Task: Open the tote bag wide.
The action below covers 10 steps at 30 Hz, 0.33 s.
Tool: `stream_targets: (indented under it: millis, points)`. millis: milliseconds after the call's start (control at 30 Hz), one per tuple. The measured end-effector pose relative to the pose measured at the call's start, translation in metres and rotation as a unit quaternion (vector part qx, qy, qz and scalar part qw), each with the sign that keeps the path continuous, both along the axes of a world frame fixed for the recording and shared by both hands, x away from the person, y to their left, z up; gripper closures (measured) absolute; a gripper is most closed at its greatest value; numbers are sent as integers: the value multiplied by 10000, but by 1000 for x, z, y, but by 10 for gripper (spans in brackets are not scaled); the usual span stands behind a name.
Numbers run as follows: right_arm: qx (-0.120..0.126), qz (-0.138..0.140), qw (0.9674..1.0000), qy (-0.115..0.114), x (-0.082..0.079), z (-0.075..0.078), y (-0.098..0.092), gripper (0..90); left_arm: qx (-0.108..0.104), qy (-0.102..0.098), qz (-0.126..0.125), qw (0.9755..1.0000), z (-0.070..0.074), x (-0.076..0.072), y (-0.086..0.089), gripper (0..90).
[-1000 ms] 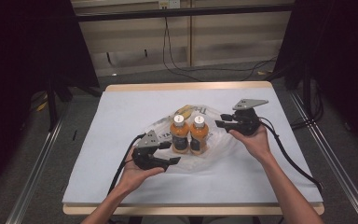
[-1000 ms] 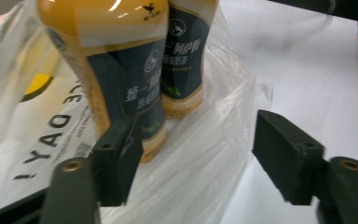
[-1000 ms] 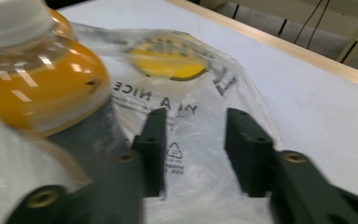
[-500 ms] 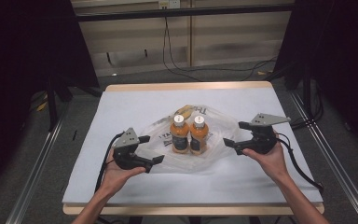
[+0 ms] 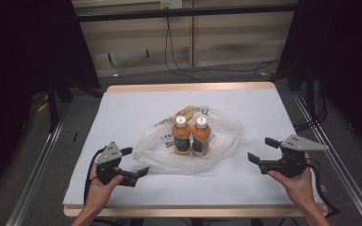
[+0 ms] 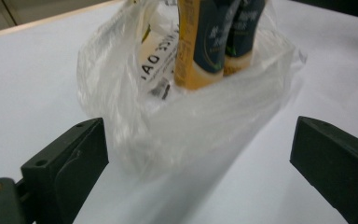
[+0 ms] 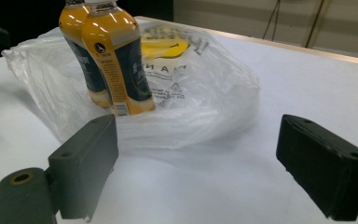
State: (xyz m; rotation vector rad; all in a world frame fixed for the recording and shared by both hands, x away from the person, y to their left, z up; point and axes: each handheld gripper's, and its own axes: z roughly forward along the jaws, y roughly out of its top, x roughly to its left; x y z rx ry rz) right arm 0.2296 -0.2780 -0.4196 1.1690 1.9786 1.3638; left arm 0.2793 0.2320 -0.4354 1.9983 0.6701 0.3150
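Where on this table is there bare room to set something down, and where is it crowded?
The table is bare across the far strip behind the plastic bag, and along the near edge between the left gripper and the right gripper, both open. The middle is crowded: two bottles stand side by side in the crumpled bag.

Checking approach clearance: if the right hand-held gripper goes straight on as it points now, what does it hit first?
Most likely the crumpled plastic bag: the open right hand-held gripper points at it across bare table. The two bottles stand behind that edge.
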Motion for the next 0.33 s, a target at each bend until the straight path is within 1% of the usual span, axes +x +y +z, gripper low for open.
stream_targets:
  millis: [33, 100, 167, 200, 233, 267, 300, 333]
  points:
    - [13, -62, 10000, 14, -4, -1, -3, 123, 38, -3, 79, 10000, 0, -1, 4, 28]
    - [-15, -177, 9998, 27, -13, -3, -9, 119, 29, 27, 158, 9999, -3, -3, 13, 27]
    - [-18, -254, 9997, 43, -20, -5, -15, 97, -19, 48, 300, 9995, -6, -5, 21, 28]
    - [22, -355, 9994, 42, -24, -6, -18, 93, -45, 90, 334, 9994, -7, -5, 24, 28]
    - [96, -448, 9990, 14, -29, -8, -21, 91, -3, 127, 363, 9993, -8, -6, 27, 27]
    - [166, -520, 9985, 43, -33, -9, -23, 91, 33, 130, 448, 9989, -10, -8, 30, 28]
    - [96, -570, 9983, 55, -36, -11, -26, 90, 69, 106, 507, 9986, -12, -10, 34, 28]
    - [140, -630, 9979, 45, -40, -13, -28, 79, 67, 97, 548, 9984, -14, -12, 38, 28]
